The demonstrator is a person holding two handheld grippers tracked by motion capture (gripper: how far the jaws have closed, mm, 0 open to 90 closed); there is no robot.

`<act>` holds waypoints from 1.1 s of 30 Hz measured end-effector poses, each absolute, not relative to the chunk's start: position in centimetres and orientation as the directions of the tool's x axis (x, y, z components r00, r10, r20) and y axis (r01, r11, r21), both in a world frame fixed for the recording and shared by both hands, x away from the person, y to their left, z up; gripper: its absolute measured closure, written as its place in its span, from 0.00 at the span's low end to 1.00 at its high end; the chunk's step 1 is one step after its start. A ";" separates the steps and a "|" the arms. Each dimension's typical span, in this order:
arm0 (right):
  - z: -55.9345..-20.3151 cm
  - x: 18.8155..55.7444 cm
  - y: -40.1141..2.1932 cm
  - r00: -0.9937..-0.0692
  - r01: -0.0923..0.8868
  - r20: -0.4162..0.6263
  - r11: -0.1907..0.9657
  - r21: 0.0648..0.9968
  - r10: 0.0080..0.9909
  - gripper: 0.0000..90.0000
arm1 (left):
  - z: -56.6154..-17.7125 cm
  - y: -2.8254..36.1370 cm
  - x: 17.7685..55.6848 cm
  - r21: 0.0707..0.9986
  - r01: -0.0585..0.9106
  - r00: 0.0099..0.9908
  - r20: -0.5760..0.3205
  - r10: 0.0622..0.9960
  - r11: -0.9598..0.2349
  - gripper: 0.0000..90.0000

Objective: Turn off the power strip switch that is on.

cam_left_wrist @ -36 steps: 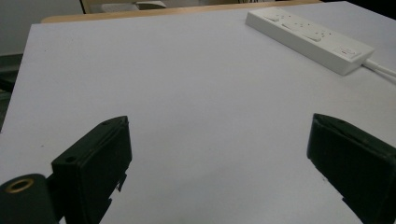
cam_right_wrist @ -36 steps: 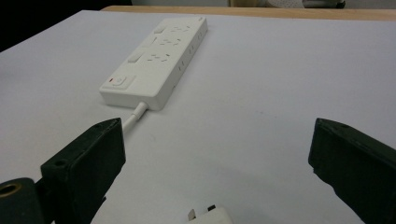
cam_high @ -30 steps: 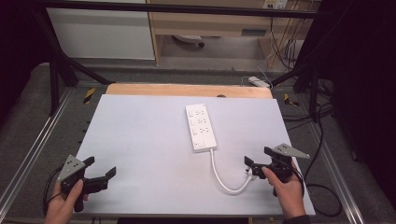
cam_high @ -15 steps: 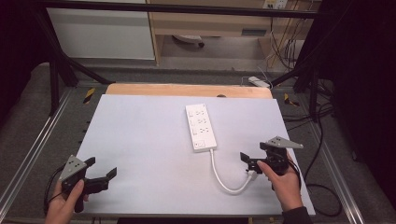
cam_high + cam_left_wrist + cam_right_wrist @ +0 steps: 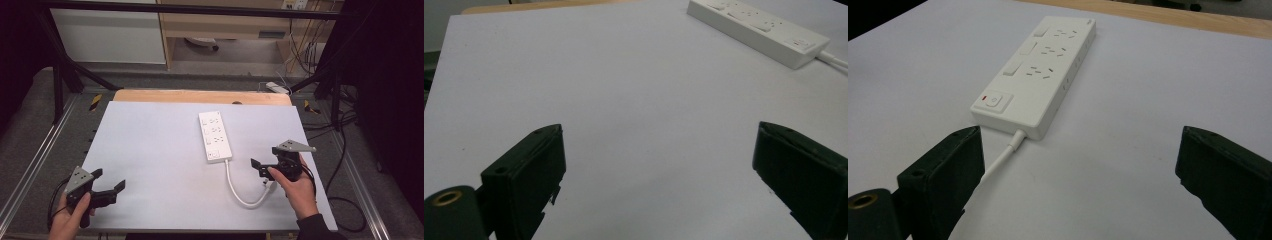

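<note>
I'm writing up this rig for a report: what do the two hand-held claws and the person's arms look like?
Both are black handheld units. The left claw and right claw each carry a grey three-cornered plate on top and end in two blocky black jaws with small screw holes. A brass-coloured ring sits at the lower left corner of each gripper view. A black cable trails from each. A dark sleeve covers the right forearm.

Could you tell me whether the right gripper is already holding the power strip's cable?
No, the right gripper is open with nothing between its jaws, and the white cable lies on the table beside one jaw.
</note>
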State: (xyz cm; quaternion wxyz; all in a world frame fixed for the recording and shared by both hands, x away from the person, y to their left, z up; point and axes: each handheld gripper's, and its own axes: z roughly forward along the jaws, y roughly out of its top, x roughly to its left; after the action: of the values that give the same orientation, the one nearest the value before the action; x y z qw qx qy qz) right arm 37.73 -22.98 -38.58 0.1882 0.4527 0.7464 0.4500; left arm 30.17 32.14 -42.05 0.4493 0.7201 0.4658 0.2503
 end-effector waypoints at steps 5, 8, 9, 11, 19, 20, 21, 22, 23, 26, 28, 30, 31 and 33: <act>-38.2 38.3 -22.2 -0.525 0.497 0.113 0.196 0.845 0.844 0.08 | -42.1 32.1 30.2 0.880 0.447 0.442 -0.060 0.895 -0.162 0.08; -38.1 38.6 -21.7 -0.522 0.500 0.116 0.193 0.844 0.845 0.08 | -42.1 32.1 30.2 0.879 0.447 0.442 -0.058 0.895 -0.164 0.08; -38.1 38.8 -21.5 -0.526 0.496 0.112 0.197 0.845 0.843 0.08 | -42.1 32.1 30.2 0.879 0.447 0.442 -0.058 0.895 -0.164 0.08; -38.0 39.0 -21.1 -0.527 0.495 0.106 0.203 0.845 0.843 0.08 | -42.1 32.1 30.2 0.879 0.447 0.442 -0.058 0.895 -0.164 0.08; -37.7 39.9 -19.8 -0.535 0.490 0.102 0.210 0.846 0.839 0.08 | -42.1 32.1 30.2 0.879 0.449 0.441 -0.058 0.895 -0.164 0.08; -37.7 40.1 -19.5 -0.534 0.484 0.100 0.207 0.850 0.840 0.08 | -42.1 32.1 30.2 0.879 0.449 0.441 -0.059 0.895 -0.164 0.07; -37.6 40.2 -19.4 -0.531 0.480 0.100 0.201 0.854 0.842 0.09 | -42.1 32.1 30.2 0.879 0.449 0.442 -0.059 0.895 -0.164 0.07; -37.6 40.2 -19.4 -0.530 0.476 0.098 0.201 0.856 0.842 0.09 | -42.1 32.1 30.2 0.878 0.449 0.442 -0.060 0.895 -0.163 0.07; -37.6 40.3 -19.2 -0.524 0.475 0.098 0.194 0.858 0.846 0.09 | -42.1 32.1 30.2 0.878 0.450 0.442 -0.060 0.895 -0.163 0.07; -37.5 40.5 -19.0 -0.523 0.471 0.096 0.193 0.861 0.847 0.08 | -42.1 32.1 30.2 0.879 0.448 0.441 -0.059 0.895 -0.163 0.08; -37.5 40.7 -18.8 -0.523 0.471 0.095 0.195 0.860 0.847 0.08 | -42.1 32.1 30.2 0.879 0.449 0.442 -0.059 0.895 -0.163 0.07; -37.5 40.8 -18.7 -0.524 0.471 0.093 0.197 0.860 0.847 0.07 | -42.1 32.1 30.2 0.879 0.447 0.442 -0.057 0.895 -0.165 0.07; -37.5 40.9 -18.5 -0.527 0.474 0.097 0.197 0.858 0.845 0.07 | -42.1 32.1 30.2 0.879 0.447 0.441 -0.057 0.895 -0.165 0.07; -37.4 41.1 -18.3 -0.532 0.471 0.094 0.201 0.859 0.842 0.05 | -42.1 32.1 30.2 0.878 0.451 0.438 -0.060 0.897 -0.161 0.07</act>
State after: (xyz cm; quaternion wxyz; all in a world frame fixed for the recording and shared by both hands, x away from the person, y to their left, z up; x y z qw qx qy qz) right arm 41.06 -18.30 -37.43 0.2037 0.4389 0.7478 0.4546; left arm 30.22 32.10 -42.14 0.4479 0.7202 0.4677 0.2490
